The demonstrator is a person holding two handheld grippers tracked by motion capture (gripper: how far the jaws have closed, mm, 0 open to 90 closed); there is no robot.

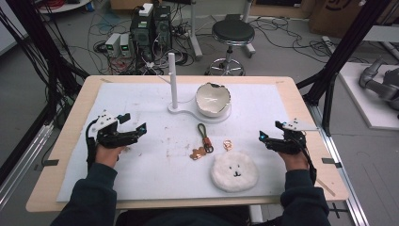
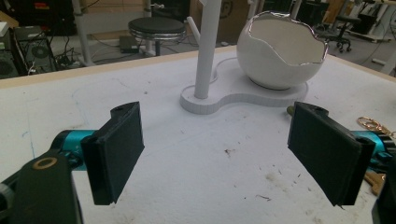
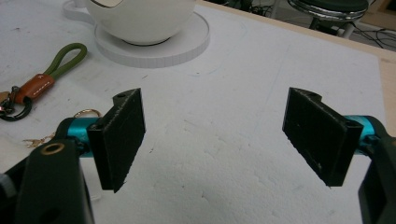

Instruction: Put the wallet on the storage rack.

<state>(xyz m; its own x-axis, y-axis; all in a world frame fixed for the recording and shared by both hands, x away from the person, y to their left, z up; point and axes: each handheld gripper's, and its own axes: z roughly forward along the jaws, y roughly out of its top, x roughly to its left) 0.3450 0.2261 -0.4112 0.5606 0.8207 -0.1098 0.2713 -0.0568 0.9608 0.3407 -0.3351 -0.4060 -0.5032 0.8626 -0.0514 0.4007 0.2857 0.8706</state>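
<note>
Table (image 1: 66,141) with white mat (image 1: 141,179) over most of its top; both grippers hover over the mat, empty. Left gripper (image 1: 134,123) near the left edge, jaws wide apart, nothing between them; right gripper (image 1: 269,132) near the right edge, likewise released. White stand (image 1: 181,109) toward the far edge, centre: upright peg on a flat base, with the eggshell-shaped bowl (image 1: 213,99) seated on the base's round end. Bowl interior appears empty, as far as the high view shows. Plush white face pouch (image 1: 234,171) lies near the front edge, right of centre, a gold clasp (image 1: 227,143) just beyond it. Keychain (image 1: 203,140), green loop with tan leather tab and copper charm, lies mid-mat between bowl and pouch. Risks, judged: thin loop lies flat, so jaws may scrape the mat and slip off; a careless reach could knock the jagged-rimmed bowl or peg.
</note>
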